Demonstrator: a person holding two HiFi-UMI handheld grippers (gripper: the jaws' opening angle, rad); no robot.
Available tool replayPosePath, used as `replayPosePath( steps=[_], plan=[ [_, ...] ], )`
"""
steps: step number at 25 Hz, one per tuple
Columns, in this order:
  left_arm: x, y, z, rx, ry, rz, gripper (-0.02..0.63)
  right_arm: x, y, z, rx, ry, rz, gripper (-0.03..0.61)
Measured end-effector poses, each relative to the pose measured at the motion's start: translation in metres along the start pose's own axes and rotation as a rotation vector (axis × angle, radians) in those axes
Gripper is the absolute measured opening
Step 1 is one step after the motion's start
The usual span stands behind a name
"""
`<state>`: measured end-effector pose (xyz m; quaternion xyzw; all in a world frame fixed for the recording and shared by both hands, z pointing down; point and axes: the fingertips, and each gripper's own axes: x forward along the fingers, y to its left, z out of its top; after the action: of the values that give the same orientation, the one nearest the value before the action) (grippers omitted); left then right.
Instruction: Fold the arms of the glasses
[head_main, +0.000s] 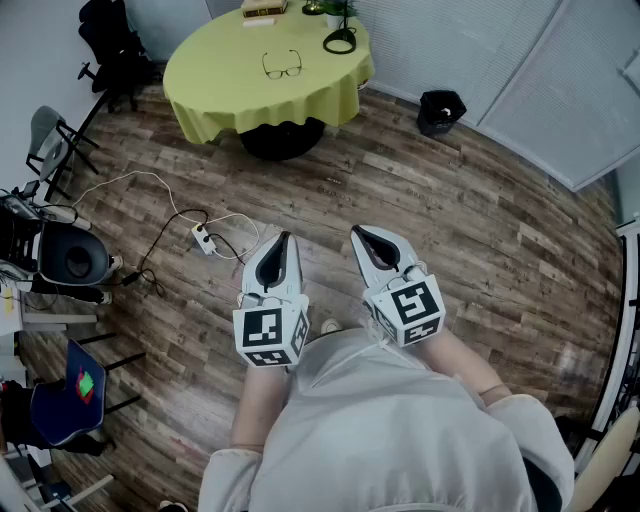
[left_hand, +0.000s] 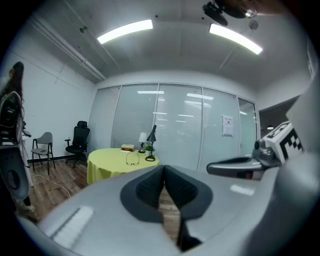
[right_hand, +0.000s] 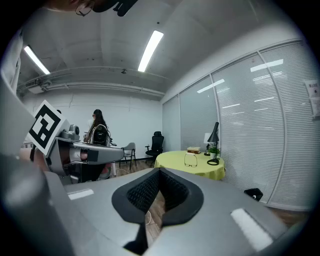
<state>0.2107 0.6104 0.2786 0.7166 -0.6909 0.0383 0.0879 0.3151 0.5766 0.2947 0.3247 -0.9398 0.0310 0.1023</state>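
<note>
Left gripper (head_main: 283, 240) and right gripper (head_main: 362, 236): jaws clenched, nothing between them. Glasses (head_main: 282, 66) lie on yellow table (head_main: 215, 95), well apart from both grippers

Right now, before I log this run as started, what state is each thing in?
Glasses: arms open, on the table, untouched.
Left gripper: shut, empty, far from the table.
Right gripper: shut, empty, far from the table.
Bin: upright on the floor.
</note>
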Motion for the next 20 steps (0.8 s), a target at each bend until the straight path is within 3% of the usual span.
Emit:
replayPosePath(
  steps=[20],
  plan=[
    [0.006, 0.044, -0.017, -0.051, 0.061, 0.018, 0.006, 0.037, 0.013, -0.013, 0.031, 0.069, -0.004, -0.003]
  ],
)
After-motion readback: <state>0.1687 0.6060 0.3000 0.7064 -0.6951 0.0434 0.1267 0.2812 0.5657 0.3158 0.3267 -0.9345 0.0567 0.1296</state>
